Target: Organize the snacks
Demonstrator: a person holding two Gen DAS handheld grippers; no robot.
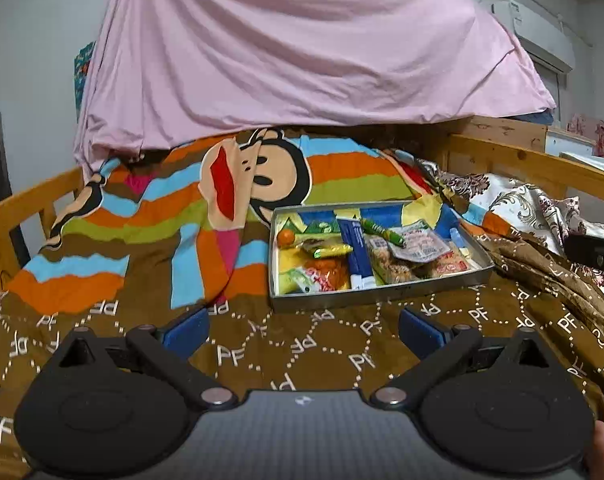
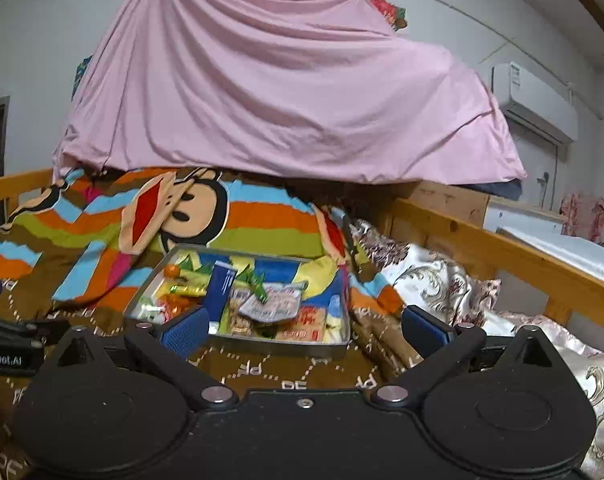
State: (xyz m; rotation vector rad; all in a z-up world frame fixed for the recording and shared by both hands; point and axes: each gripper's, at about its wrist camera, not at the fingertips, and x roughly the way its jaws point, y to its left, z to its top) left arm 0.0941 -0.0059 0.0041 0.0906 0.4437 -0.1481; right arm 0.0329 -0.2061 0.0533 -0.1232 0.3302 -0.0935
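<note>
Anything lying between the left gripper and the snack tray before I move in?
Nothing: in the left wrist view, only bare brown bedspread lies between the open left gripper and the tray.

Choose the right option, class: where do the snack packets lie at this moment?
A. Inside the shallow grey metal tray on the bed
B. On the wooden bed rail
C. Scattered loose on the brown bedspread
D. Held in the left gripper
A: the snack packets lie inside the shallow grey metal tray, while both grippers, left gripper and right gripper, are open and hold nothing.
</note>
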